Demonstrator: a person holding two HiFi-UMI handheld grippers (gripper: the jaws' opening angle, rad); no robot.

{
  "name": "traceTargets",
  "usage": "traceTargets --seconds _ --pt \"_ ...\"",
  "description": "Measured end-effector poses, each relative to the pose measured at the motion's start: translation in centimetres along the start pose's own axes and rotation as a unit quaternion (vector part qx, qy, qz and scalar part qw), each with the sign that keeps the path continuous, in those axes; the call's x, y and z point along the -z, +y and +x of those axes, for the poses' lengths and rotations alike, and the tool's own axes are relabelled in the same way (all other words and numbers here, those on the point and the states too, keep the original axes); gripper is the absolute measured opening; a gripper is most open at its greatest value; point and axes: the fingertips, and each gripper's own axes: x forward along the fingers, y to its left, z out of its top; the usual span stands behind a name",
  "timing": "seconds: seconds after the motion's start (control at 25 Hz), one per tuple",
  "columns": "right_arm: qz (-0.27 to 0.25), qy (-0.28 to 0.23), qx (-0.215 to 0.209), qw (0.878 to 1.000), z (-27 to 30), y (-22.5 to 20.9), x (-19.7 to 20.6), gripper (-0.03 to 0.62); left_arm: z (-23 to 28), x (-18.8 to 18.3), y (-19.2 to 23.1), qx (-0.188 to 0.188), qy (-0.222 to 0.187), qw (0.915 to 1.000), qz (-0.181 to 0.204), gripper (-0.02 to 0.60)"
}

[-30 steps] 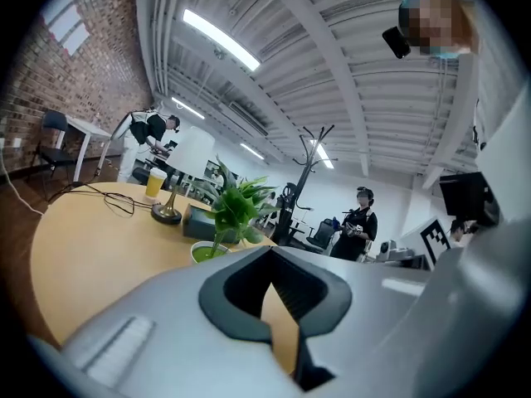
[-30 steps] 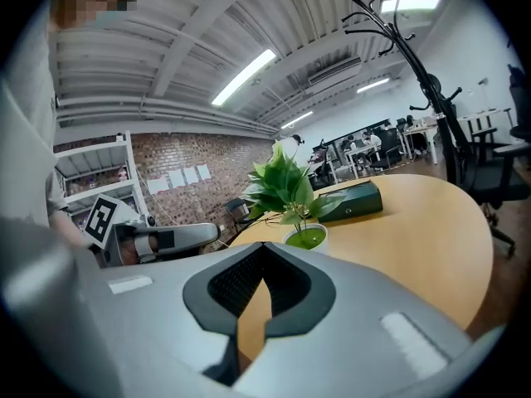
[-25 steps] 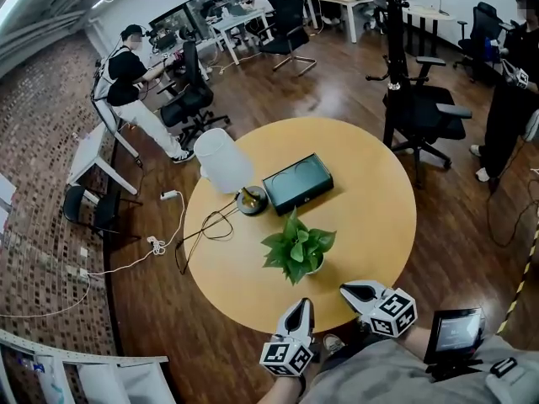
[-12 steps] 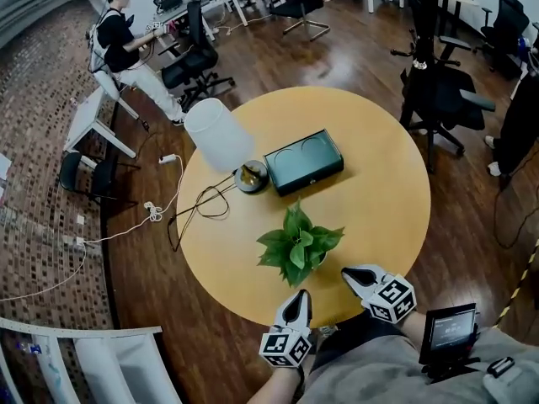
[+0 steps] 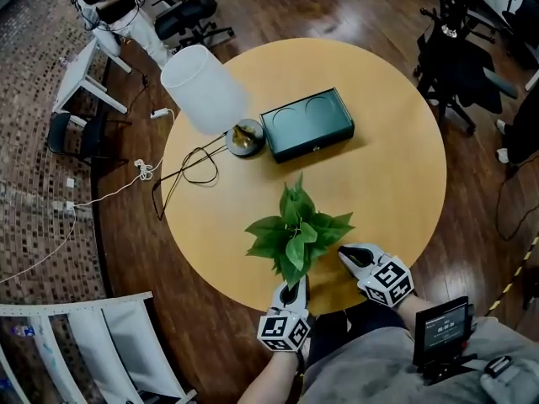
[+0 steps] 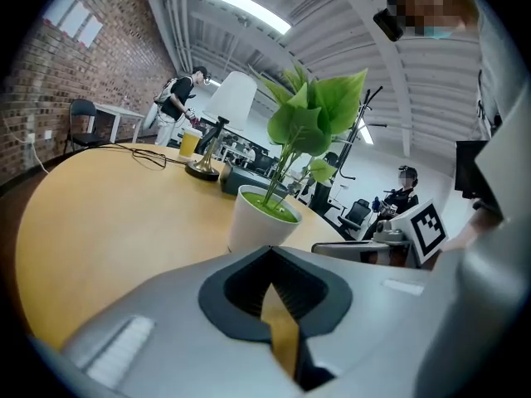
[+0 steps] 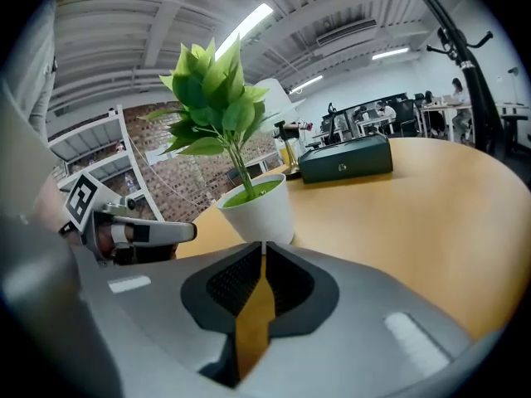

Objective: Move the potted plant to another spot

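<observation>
The left white-and-grey two-jaw gripper (image 5: pixel 294 289), a black-and-white marker cube at its rear, is held just on the person's side of the leafy green potted plant in a white pot (image 5: pixel 296 232). It points at the pot with a slight downward tilt, and its dark-padded jaws meet tip to tip on nothing. The matching right gripper (image 5: pixel 344 253) sits just right of the plant, angled in toward the pot, jaws likewise together and empty. The left forearm (image 5: pixel 268 384) and right wrist (image 5: pixel 411 308) trail back toward the body.

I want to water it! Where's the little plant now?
In the head view the potted plant stands by the round table's near edge, ahead of the left hand-held gripper and right hand-held gripper.
</observation>
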Motion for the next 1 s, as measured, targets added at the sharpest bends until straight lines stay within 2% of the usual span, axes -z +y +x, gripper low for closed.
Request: traceTargets --seconds 0.12,0.28,0.4,0.72,1.0 --pt "-0.028 0.007 -0.012 1.0 1.4 -0.4 0.5 0.116 0.6 0.7 0.6 -0.004 0.001 1.0 -0.003 -0.005" --pt "-0.091 0.019 -0.027 0.995 3.5 0.1 0.5 0.322 0.9 1.1 1.5 -0.01 0.002 0.9999 -0.007 -0.003" --pt "-0.119 0.025 -0.04 0.992 4.4 0.8 -0.3 0.406 0.4 0.5 1.6 -0.02 0.003 0.9998 -0.009 -0.004" --pt "-0.157 0.024 -0.053 0.986 6.0 1.3 -2.7 0.52 -1.4 -1.4 1.4 -0.042 0.001 0.999 -0.013 -0.004" --pt "-0.166 0.011 -0.067 0.984 7.8 1.9 -3.6 0.548 -1.2 -1.7 2.2 -0.053 0.003 0.9986 -0.001 -0.003"
